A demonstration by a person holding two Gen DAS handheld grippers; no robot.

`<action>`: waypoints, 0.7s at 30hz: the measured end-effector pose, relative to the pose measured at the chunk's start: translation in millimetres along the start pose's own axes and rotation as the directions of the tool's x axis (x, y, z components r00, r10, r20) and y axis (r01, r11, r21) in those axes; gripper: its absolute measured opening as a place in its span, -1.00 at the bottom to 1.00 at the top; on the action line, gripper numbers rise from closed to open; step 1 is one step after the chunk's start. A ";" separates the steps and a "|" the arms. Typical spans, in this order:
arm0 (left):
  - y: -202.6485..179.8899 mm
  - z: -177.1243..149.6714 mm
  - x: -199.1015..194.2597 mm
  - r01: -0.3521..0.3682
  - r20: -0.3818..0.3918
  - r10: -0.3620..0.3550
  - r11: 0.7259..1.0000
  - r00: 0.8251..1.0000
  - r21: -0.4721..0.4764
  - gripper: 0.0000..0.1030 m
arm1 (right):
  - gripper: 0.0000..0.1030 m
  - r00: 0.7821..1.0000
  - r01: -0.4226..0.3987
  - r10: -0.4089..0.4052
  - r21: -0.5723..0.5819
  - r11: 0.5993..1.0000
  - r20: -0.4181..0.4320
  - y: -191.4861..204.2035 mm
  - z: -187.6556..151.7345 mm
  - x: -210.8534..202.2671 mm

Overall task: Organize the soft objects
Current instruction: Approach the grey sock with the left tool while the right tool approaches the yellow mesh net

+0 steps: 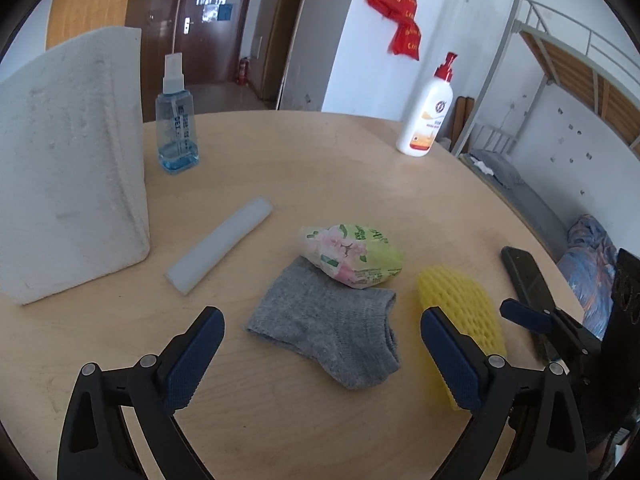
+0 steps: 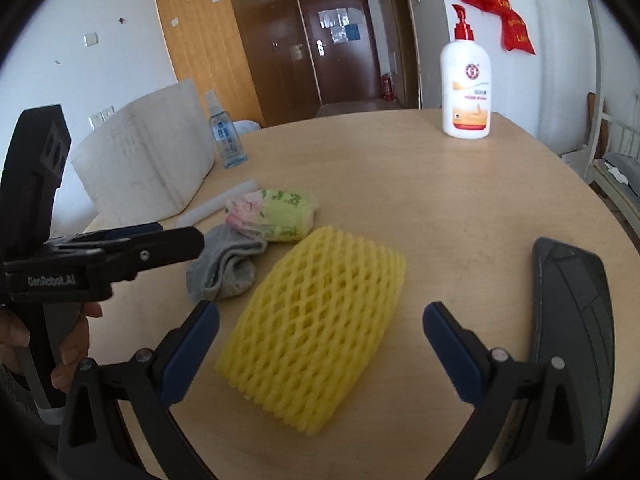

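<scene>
A round, light wooden table (image 1: pixel 320 168) holds a grey sock (image 1: pixel 332 336) with a floral tissue pack (image 1: pixel 352 256) overlapping its edge, yellow foam netting (image 2: pixel 312 332), a white foam stick (image 1: pixel 220 244), a white foam block (image 1: pixel 68 168), a blue spray bottle (image 1: pixel 176 128), a lotion pump bottle (image 2: pixel 466 92) and what may be a dark phone (image 2: pixel 572 312) (far right).

Ahead of the left gripper (image 1: pixel 322 344) lies a plain grey sock (image 1: pixel 328 328) and a green, pink-flowered tissue pack (image 1: pixel 352 256). Between the right gripper's (image 2: pixel 320 344) blue pads sits a yellow, diamond-meshed foam net (image 2: pixel 316 328).
</scene>
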State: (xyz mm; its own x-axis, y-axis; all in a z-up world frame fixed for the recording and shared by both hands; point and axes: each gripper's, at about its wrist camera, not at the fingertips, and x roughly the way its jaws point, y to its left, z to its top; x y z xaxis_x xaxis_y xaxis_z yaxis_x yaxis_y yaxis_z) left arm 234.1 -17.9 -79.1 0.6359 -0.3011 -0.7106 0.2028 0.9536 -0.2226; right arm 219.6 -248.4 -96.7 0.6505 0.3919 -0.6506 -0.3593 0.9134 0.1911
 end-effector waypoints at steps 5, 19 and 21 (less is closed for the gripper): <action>-1.2 1.5 14.1 0.004 -0.048 -0.004 1.000 0.999 -0.010 0.63 | 0.96 0.999 0.020 -0.020 -0.014 1.000 -0.025 -1.5 1.3 3.8; -3.7 0.8 25.9 -0.014 -0.081 0.015 1.000 0.997 0.008 0.34 | 0.28 0.998 0.006 -0.009 -0.049 0.999 -0.062 0.7 -0.1 11.5; -4.9 -0.4 25.8 -0.016 -0.083 0.017 1.000 0.996 0.016 0.27 | 0.19 0.998 0.011 -0.015 -0.057 0.998 -0.064 1.4 -0.1 11.4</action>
State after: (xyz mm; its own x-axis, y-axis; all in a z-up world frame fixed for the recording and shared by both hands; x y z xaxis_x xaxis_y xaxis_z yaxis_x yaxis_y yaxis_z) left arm 249.2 -30.3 -96.6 0.5752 -0.2834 -0.7674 0.2042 0.9581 -0.2007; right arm 226.5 -242.7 -103.9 0.6115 0.3705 -0.6991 -0.3892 0.9102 0.1419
